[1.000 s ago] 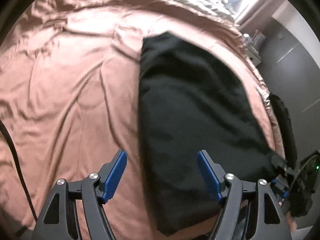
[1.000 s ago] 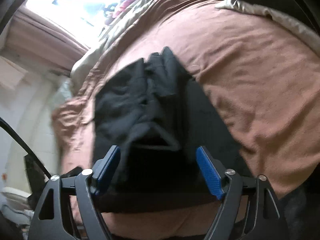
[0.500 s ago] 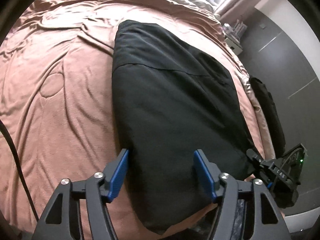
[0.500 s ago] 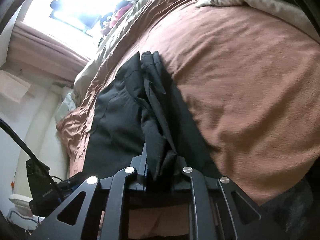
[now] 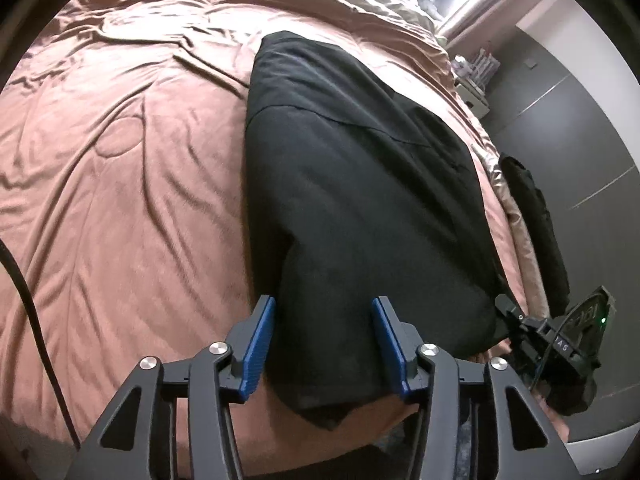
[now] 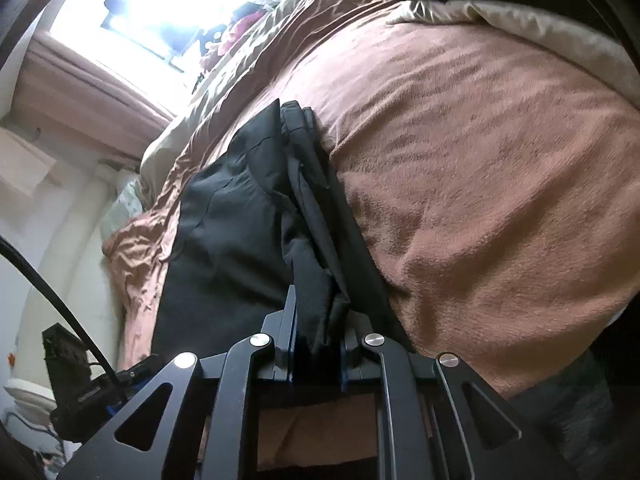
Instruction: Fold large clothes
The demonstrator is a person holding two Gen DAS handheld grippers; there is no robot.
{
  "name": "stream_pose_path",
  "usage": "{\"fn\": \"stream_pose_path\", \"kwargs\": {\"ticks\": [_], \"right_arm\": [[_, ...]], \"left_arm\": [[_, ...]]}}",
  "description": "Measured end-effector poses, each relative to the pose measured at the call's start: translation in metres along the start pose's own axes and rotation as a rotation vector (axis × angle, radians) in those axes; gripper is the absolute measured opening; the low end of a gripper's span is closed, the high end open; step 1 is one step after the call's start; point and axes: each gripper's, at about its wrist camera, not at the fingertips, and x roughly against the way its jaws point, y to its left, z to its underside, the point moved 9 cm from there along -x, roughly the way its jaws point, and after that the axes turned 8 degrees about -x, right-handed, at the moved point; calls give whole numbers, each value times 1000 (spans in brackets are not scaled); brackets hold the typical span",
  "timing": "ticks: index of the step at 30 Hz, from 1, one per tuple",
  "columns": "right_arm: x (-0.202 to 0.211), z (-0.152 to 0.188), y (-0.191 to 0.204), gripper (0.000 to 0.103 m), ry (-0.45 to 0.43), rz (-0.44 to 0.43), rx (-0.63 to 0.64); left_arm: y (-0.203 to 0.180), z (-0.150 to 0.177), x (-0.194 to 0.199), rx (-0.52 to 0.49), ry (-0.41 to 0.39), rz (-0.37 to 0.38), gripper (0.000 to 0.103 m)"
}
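In the left wrist view, a black garment (image 5: 360, 200) lies lengthwise on a bed under a rumpled brown blanket (image 5: 120, 180). It runs from the near edge of the bed up toward the far side, smooth across its width, with a seam crossing its upper part. The left tool (image 5: 324, 344) points down at the garment's near end. Its blue pads (image 5: 260, 344) stand on either side of the cloth's left corner, the jaws are closing, and the fabric sits between them with the pads not yet pressed on it. At the right edge the right tool (image 5: 560, 344) shows as a dark body with a small green light, at the garment's right near corner. A black cable (image 5: 28, 292) crosses the lower left.

In the right wrist view, the right tool (image 6: 316, 344) has its jaws drawn nearly together, pinching a bunched fold of the black garment (image 6: 232, 240) that rises in a ridge from the pads. The rest of the garment lies flat to the left of that ridge on the brown blanket (image 6: 480, 200). A bright window (image 6: 160, 8) fills the upper left, and the left tool (image 6: 76, 392) sits at the lower left edge.
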Motion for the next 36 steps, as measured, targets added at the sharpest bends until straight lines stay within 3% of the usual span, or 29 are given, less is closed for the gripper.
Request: {"fn": "stream_pose_path", "kwargs": {"ticks": [5, 12, 14, 15, 16, 17, 21, 28, 36], "right_arm": [[9, 1, -4, 11, 0, 35, -2], [30, 0, 1, 15, 4, 55, 47], [41, -1, 1, 26, -3, 65, 68], [45, -2, 0, 42, -5, 66, 74], [51, -4, -1, 66, -8, 60, 72], [56, -7, -2, 74, -14, 53, 69], [75, -27, 1, 76, -42, 26, 94], [65, -55, 27, 76, 6, 15, 196], [6, -92, 51, 81, 149, -28, 256]], "left_arm": [[4, 12, 4, 48, -18, -8, 43], [0, 18, 15, 13, 1, -19, 44], [2, 18, 17, 27, 6, -12, 44], [2, 18, 19, 32, 8, -8, 45], [2, 17, 21, 36, 9, 1, 46], [2, 17, 22, 38, 9, 11, 51], [6, 6, 33, 43, -20, 31, 74], [35, -24, 45, 79, -71, 23, 76], [54, -63, 28, 80, -73, 21, 76]]}}
